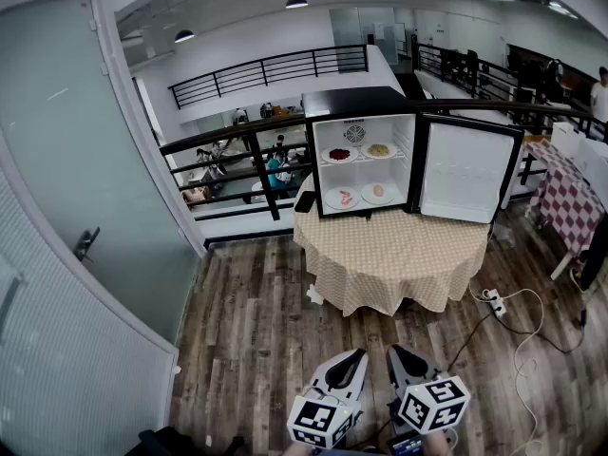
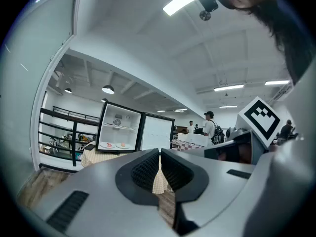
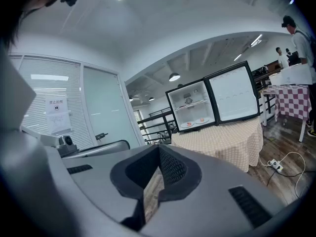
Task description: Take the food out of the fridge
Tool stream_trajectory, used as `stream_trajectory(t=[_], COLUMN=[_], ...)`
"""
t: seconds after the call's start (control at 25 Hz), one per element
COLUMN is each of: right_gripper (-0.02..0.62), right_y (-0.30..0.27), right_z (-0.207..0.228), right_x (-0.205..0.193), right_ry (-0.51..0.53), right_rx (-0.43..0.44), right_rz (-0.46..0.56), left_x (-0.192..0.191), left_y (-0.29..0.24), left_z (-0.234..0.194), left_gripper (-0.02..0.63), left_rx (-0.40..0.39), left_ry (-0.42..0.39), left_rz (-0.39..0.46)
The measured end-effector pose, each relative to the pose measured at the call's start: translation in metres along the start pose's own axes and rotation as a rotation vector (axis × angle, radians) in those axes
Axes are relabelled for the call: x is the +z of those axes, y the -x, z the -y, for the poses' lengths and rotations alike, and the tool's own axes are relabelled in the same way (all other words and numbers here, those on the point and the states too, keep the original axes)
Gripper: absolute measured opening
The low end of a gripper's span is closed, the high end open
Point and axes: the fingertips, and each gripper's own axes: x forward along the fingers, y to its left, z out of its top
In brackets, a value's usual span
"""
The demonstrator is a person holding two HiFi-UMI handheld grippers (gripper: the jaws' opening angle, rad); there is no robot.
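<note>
A small black fridge [image 1: 366, 164] stands on a round table with a checked cloth [image 1: 399, 255], its door [image 1: 465, 171] swung open to the right. Inside, the upper shelf carries a plate of red food [image 1: 339, 154] and a plate of yellow food [image 1: 379, 150]. The lower shelf carries a plate of pink food [image 1: 343, 198] and another plate [image 1: 378, 192]. My left gripper [image 1: 357, 355] and right gripper [image 1: 396, 351] hover side by side over the floor, well short of the table, both shut and holding nothing. The fridge [image 2: 118, 130] shows small and far in the left gripper view, and the fridge [image 3: 195, 105] likewise in the right gripper view.
A black railing [image 1: 247, 136] runs behind the table. A glass door [image 1: 85, 160] and wall close off the left side. A power strip with cables [image 1: 494, 300] lies on the wood floor right of the table. Another table with a red checked cloth [image 1: 570, 198] stands at far right.
</note>
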Motion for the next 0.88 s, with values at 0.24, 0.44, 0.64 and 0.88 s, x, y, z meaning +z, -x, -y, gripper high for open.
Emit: stream_trajectory(t=[0.24,0.44,0.64,0.88], right_gripper=[0.014,0.014,0.014,0.014], right_y=[-0.018,-0.037,-0.062,-0.101], right_z=[0.006,0.013,0.018,0.012], right_x=[0.001,0.007,0.014,0.023], right_ry=[0.003,-0.014,-0.035,-0.057], right_rx=[-0.005,-0.025,-0.043,-0.057], right_rz=[-0.007,-0.012,-0.002,-0.006], left_x=[0.0,0.002,0.007,0.016], left_y=[-0.011,-0.028,-0.044,-0.061], left_z=[-0.019,-0.033,-0.055,-0.087], left_gripper=[0.02,0.02,0.02,0.02], left_rx=[0.004,-0.021,-0.044,-0.088], left_ry=[0.01,0.012,0.003,-0.019], left_rz=[-0.001,-0.008,-0.014,-0.022])
